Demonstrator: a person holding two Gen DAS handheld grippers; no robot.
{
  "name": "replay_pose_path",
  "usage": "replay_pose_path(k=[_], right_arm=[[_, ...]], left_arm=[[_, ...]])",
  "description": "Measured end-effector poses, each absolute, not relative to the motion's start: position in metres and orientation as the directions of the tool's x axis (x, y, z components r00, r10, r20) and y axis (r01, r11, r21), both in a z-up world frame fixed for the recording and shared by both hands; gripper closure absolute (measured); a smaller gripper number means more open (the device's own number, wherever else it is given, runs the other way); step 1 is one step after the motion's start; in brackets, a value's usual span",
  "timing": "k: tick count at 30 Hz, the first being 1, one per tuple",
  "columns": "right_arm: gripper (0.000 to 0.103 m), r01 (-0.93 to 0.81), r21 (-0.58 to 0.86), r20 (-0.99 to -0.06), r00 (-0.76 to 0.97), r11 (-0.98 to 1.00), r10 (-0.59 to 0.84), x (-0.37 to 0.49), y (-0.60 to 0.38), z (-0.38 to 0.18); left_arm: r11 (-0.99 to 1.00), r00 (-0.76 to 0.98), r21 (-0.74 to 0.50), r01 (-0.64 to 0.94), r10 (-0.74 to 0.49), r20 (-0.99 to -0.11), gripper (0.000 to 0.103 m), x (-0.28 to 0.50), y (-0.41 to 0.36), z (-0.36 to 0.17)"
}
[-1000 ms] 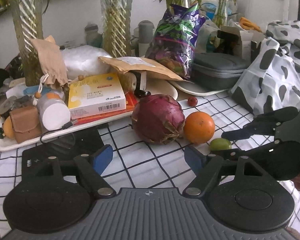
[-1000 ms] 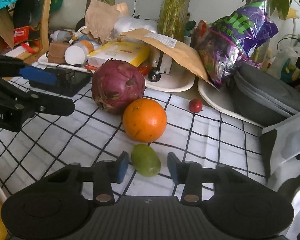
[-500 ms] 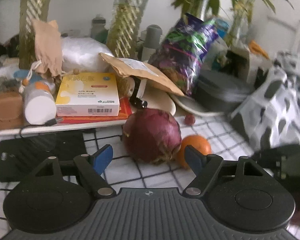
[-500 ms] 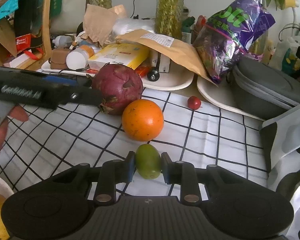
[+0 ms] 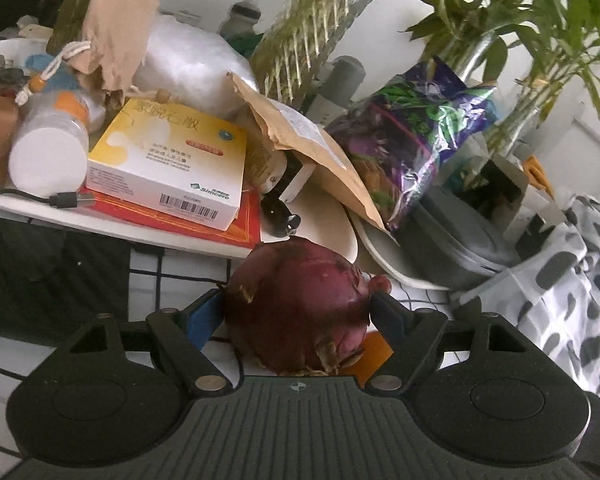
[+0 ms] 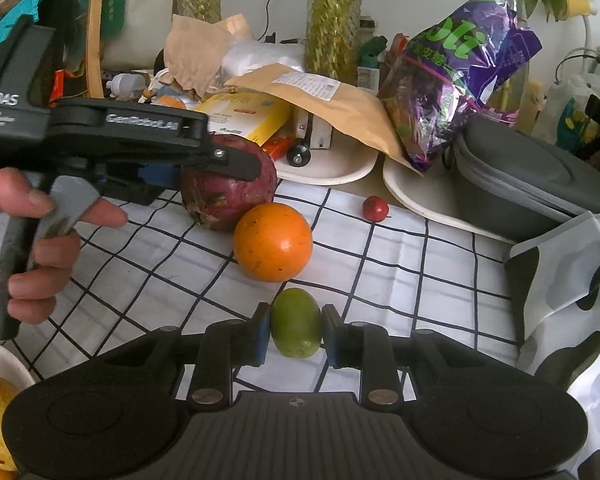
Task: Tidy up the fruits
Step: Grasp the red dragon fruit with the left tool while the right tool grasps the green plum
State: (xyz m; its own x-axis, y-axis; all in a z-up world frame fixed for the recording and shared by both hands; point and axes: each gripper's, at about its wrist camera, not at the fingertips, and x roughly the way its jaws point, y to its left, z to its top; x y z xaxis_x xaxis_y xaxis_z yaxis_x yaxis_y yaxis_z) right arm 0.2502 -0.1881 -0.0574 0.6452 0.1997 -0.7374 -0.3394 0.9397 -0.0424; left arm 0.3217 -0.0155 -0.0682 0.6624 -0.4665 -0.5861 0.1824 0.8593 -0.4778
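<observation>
The task looks only begun: the right gripper [image 6: 296, 330] is clenched on the small green fruit [image 6: 296, 322], which lies on the checked cloth [image 6: 400, 264] at 6 o'clock from the orange [image 6: 273, 242]. The left gripper [image 5: 296, 314] has its jaws spread around the big purple fruit [image 5: 298, 304], not clearly pressing it. The orange and a small red fruit [image 6: 375, 208] still wait, and at 12 o'clock the table is crowded with boxes, bags and plants.

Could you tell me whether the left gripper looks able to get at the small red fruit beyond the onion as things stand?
Probably not directly. The left gripper has its open jaws on either side of the red onion, which sits between it and the small red fruit; it would need to go around.
</observation>
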Motion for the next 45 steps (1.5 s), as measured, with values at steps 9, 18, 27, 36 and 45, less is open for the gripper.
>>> replay_pose_path(k=[9, 18, 27, 36, 45], right_arm=[[0.075, -0.340, -0.041, -0.739, 0.643, 0.940, 0.200, 0.249, -0.192, -0.057], [0.075, -0.352, -0.052, -0.735, 0.647, 0.935, 0.202, 0.248, -0.188, -0.055], [0.075, -0.344, -0.051, -0.726, 0.658, 0.938, 0.202, 0.243, -0.189, -0.049], [0.075, -0.329, -0.031, -0.707, 0.675, 0.944, 0.212, 0.228, -0.190, -0.035], [0.075, -0.318, -0.001, -0.690, 0.687, 0.948, 0.229, 0.199, -0.187, -0.018]], left_arm=[[0.807, 0.629, -0.579, 0.119, -0.512, -0.584, 0.023, 0.339, -0.014, -0.079], [0.766, 0.616, -0.639, 0.070, -0.537, -0.577, 0.032, 0.345, -0.006, -0.079], [0.787, 0.601, -0.601, 0.137, -0.549, -0.581, 0.037, 0.342, -0.001, -0.065], [0.831, 0.614, -0.491, 0.261, -0.535, -0.580, 0.037, 0.314, 0.000, -0.028], [0.860, 0.627, -0.402, 0.315, -0.506, -0.592, 0.037, 0.267, 0.003, 0.000]])
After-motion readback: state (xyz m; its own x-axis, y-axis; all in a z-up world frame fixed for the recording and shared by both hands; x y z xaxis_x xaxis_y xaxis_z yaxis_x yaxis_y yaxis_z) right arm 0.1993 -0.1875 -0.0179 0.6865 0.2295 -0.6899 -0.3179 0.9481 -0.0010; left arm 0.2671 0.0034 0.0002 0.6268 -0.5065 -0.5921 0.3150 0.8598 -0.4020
